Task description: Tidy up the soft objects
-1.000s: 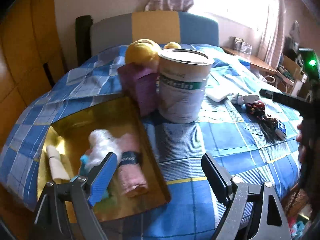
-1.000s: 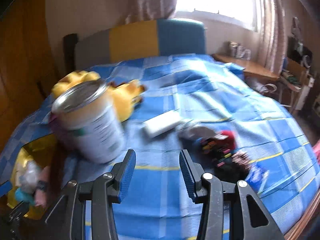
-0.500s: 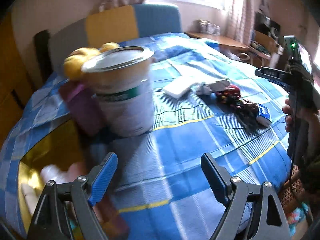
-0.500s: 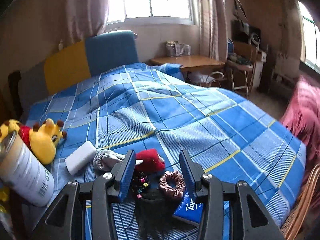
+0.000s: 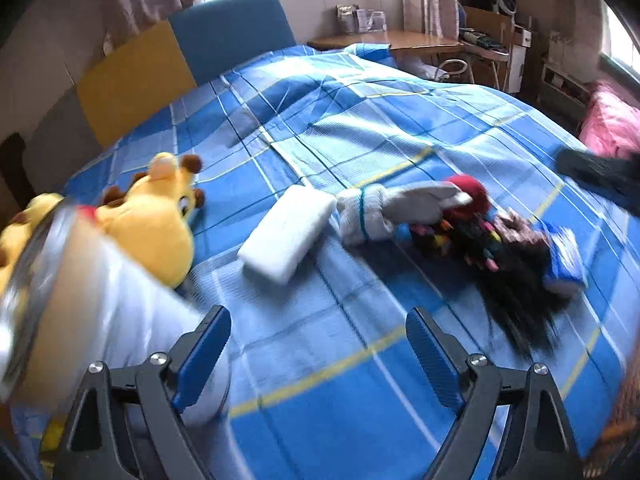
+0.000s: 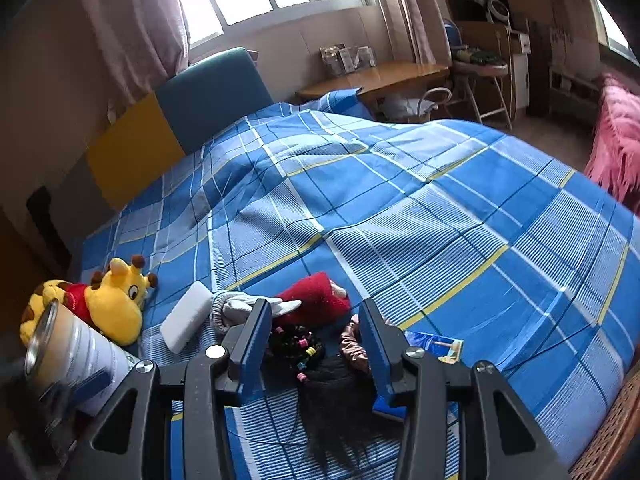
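Note:
My left gripper (image 5: 316,328) hovers over bare blue checked bedspread (image 5: 360,120), jaws wide and opening, nothing between them. A blurred tin can (image 5: 80,300) stands by its left finger. Beyond lie a yellow giraffe plush (image 5: 156,220), a white foam block (image 5: 288,232), a grey-white sock (image 5: 384,208), a red soft item (image 5: 472,194), black hair with coloured beads (image 5: 512,280) and a blue tissue pack (image 5: 564,264). My right gripper (image 6: 313,312) stands partly open just above the beaded hair (image 6: 300,344), gripping nothing, with the red item (image 6: 316,296) beyond and a pink scrunchie (image 6: 354,346) beside its right finger.
The yellow and blue headboard (image 6: 180,120) stands at the far end of the bed. A wooden desk (image 6: 376,76) and chairs are past the bed's far right corner. A pink fluffy blanket (image 6: 616,148) lies at the right. A wicker edge (image 6: 608,440) borders the near right.
The left view swung right, away from the golden tray with its rolled cloths and past the can, toward the pile. The right view swung right, then settled over the hair and red item.

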{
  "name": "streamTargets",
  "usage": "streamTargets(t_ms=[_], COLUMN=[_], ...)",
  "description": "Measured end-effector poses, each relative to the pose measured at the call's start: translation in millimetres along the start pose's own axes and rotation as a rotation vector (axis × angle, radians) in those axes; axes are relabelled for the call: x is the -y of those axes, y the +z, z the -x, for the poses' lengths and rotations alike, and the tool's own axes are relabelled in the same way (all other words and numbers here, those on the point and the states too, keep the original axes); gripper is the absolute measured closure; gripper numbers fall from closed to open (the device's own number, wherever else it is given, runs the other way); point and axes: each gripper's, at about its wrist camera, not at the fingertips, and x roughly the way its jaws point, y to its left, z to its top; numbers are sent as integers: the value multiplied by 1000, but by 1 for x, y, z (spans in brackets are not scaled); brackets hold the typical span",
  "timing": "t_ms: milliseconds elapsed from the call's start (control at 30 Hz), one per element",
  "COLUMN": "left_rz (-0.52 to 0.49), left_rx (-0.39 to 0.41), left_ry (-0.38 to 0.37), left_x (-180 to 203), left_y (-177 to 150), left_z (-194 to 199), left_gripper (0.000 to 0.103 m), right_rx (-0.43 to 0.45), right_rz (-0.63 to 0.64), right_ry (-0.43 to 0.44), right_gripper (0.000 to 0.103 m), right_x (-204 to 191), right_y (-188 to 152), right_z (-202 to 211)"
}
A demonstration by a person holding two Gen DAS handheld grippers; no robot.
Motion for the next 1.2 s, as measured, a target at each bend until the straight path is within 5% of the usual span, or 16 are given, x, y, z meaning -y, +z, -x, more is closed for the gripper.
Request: streamTargets(t_ms=[200,567,633,700,733,767,800,867,1067,1133,1200], left_rz=[12,-38,-25,8,14,15,29,66,79,77,77], left_rx=[-56,-46,-47,-56,-48,-50,-51,-46,-33,-35,-26], left_ry=[10,18,-29,-90,-97,-84,-100,-156,-175,-162,-110], left_x=[-10,-12,-14,-18,-18,-18,-19,-21,-17,-19,-23], left_y=[34,55,55,55,55,55,54,49,25,29,38], left_z=[-51,-100,-104,-105,-101,-98,-94,-83,-59,-59,-60], left_gripper=[13,14,25,48,64,97,100,100,99,80,28], right_rx=[-25,-58,-48,-42,-38,-35,-34,-26,-35,-40,-48], right_rz=[-22,-63,-57,-55,-52,-50,-49,-50,-59,-59,-54], right_ry=[47,74,69,67,64,62,61,63,54,51,46], right_gripper=[57,57,57,57,57,57,57,57,57,57,57], right_x=[2,8,7,7,7,7,7,8,10,10,9], right_y=[0,0,0,0,0,1,1,2,1,0,0], right_z=[-2,-5,-4,-4,-3,-3,-3,-2,-4,-4,-6])
